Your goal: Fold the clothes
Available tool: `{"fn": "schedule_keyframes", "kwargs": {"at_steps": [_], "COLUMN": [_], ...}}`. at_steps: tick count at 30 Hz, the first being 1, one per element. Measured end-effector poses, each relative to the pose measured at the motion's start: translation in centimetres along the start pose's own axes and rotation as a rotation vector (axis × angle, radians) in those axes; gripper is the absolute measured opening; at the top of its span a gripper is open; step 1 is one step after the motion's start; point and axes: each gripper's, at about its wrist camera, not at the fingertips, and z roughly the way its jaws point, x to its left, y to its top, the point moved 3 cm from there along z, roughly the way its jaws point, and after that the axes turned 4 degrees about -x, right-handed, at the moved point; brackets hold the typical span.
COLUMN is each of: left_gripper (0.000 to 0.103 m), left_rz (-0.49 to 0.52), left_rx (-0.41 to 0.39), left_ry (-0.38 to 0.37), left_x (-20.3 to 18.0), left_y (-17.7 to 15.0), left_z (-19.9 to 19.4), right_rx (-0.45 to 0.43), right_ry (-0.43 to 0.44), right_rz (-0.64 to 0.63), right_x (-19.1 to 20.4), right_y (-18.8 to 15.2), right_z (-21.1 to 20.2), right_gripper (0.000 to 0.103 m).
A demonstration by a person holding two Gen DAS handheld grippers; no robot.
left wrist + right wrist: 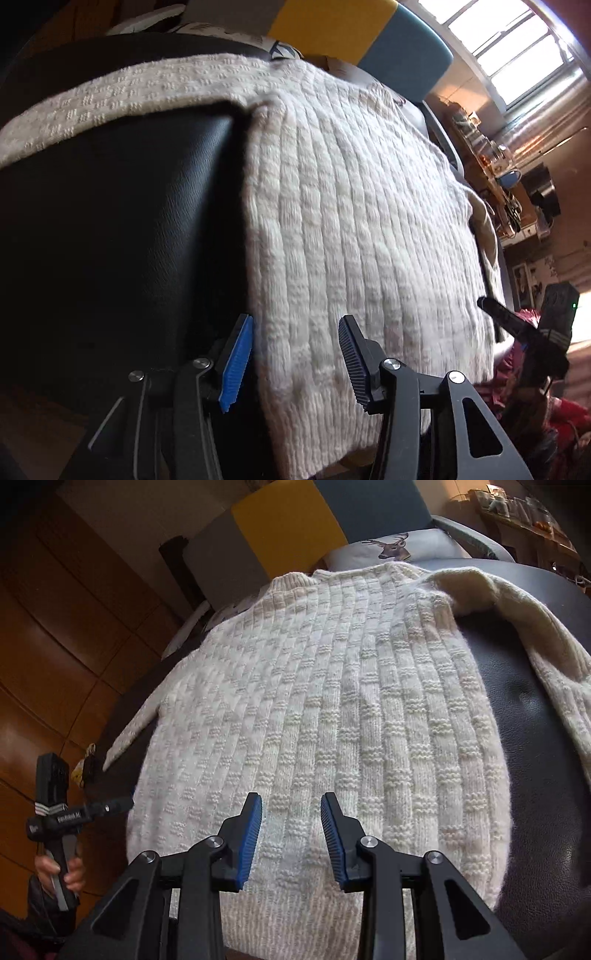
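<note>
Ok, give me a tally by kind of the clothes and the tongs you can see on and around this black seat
Cream knitted sweater: 1
Tongs, left and right, both open: 2
Deer-print cushion: 1
Black seat: 1
Total: 5

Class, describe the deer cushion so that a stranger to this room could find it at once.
Start at the black leather seat with the cream knitted sweater spread over it. Just beyond the sweater's collar lies a pale grey cushion. It alone bears a printed antlered deer head.
</note>
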Motion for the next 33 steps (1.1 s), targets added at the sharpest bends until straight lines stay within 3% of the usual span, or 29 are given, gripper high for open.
{"fn": "schedule_keyframes", "kwargs": {"at_steps": [2, 3, 4, 7, 12, 17, 18, 21, 24, 30, 33], "left_gripper": [0.05, 0.034, 0.008, 0.007, 0.006, 0.007, 0.011, 0.022, 0.028, 0.036, 0.04], "left_rz": [0.044, 0.053, 0.05, 0.046, 0.04, 0.036, 0.001, -0.122, -0.232, -0.5, -0.616], "left_rx": [-0.027, -0.035, -0.039, -0.069, -0.123, 0.021, 0.02, -0.004, -0.077, -0.273, -0.36], "left_ry": [0.015, 0.011, -0.003, -0.017, -0.03, 0.134, 0.131, 0.025, 0.019, 0.229, 0.299], "left_x": [-0.9, -1.3, -1.6, -1.8, -1.7, 1.5, 2.2, 4.0, 7.4, 20.7, 26.7], "left_y": [-0.5, -0.5, -0.3, 1.0, 3.4, 0.2, -0.2, 0.4, 1.5, 3.9, 5.3], "left_z": [-0.1, -0.2, -0.3, -2.1, -5.6, -0.7, -0.2, -1.4, -4.0, -11.4, -14.2], "right_rx": [0.008, 0.016, 0.022, 0.028, 0.029, 0.02, 0.018, 0.019, 0.02, 0.025, 0.054], "right_ry": [-0.031, -0.043, -0.059, -0.105, -0.111, -0.087, -0.08, -0.077, -0.074, -0.071, -0.112], "right_rz": [0.002, 0.009, 0.013, -0.012, -0.049, -0.024, -0.02, -0.015, -0.009, 0.0, -0.034], "right_x": [-0.5, -0.7, -0.9, -1.0, -1.0, -1.6, -1.7, -1.7, -1.7, -1.8, -1.1], "right_y": [0.0, 0.1, 0.1, -0.4, -1.8, -2.1, -2.1, -2.0, -1.9, -1.7, -1.3], "right_z": [0.1, 0.4, 0.7, 1.0, 1.2, 1.2, 1.2, 1.2, 1.2, 1.3, 1.8], "right_gripper": [0.033, 0.033, 0.033, 0.033, 0.034, 0.034, 0.034, 0.034, 0.034, 0.034, 0.034]}}
